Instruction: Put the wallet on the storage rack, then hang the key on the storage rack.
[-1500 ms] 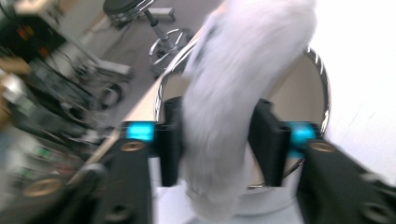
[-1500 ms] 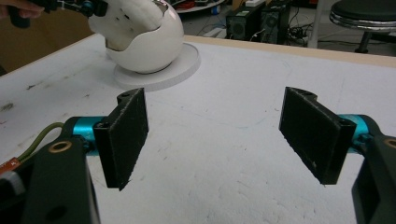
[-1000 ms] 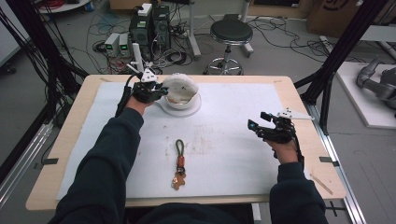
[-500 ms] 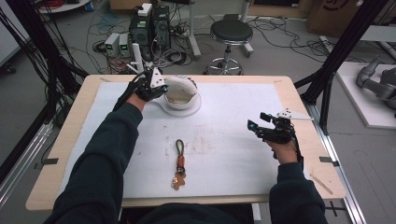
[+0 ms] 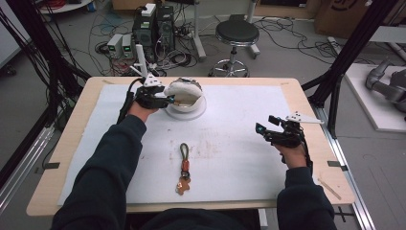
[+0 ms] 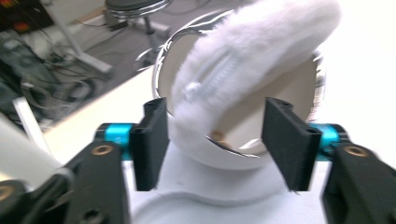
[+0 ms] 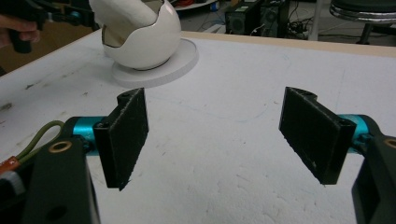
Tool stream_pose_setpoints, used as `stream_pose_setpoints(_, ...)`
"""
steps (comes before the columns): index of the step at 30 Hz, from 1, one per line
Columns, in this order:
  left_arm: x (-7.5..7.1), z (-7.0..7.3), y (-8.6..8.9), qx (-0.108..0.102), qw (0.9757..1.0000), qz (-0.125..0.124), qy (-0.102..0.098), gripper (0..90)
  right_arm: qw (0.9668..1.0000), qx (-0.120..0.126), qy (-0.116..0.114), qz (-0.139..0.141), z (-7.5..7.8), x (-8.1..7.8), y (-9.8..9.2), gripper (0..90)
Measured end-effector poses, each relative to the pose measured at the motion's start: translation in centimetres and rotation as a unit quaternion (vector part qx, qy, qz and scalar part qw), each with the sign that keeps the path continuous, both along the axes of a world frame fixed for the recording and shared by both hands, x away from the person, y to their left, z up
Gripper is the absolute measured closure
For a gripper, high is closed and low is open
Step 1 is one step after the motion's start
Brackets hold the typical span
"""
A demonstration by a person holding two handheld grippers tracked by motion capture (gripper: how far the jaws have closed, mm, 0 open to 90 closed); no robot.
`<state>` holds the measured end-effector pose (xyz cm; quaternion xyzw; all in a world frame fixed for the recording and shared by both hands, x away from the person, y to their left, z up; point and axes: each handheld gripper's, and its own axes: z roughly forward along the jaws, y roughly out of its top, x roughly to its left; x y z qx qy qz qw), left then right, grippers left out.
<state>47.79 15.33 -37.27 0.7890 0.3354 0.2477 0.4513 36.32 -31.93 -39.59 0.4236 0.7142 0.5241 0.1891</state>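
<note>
Black left claw just opened at pouch, forearm outstretched

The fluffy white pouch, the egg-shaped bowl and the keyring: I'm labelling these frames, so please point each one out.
fluffy white pouch (image 6: 243, 51): left gripper view, on its fur beside the zip.
egg-shaped bowl (image 7: 149, 44): right gripper view, on its outer wall.
keyring (image 5: 184, 165): high view, on its orange middle piece.

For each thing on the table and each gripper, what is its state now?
Left gripper: open, fingers just opened, either side of the pouch, not pressing it.
Right gripper: open, nothing between its fingers.
White fluffy pouch: zipped, resting in the bowl, sticking out.
Egg-shaped bowl: upright on its white round base.
Keychain: lying flat, untouched.
</note>
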Motion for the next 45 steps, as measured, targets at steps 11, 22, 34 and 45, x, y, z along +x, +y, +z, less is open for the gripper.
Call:
stream_pose_setpoints(11,-6.2,-0.6,3.8,-0.11,0.9929,0.032,-0.031,22.1,0.9997,-0.021,-0.008,-0.004,0.3,0.2,0.1,23.1)
stream_pose_setpoints(22,-9.5,-3.0,6.2,-0.12,0.9888,0.084,-0.032,22.2,0.9992,-0.036,-0.007,-0.016,0.2,0.5,-0.2,22.2)
stream_pose_setpoints(34,-10.4,-3.2,6.1,-0.112,0.9902,0.081,-0.018,22.8,0.9987,-0.042,-0.007,-0.029,0.1,-0.2,-0.8,22.1)
stream_pose_setpoints(45,-11.4,-3.8,4.2,-0.108,0.9932,0.029,0.034,42.0,0.9987,-0.044,-0.005,-0.025,-0.2,-0.1,-0.8,22.2)
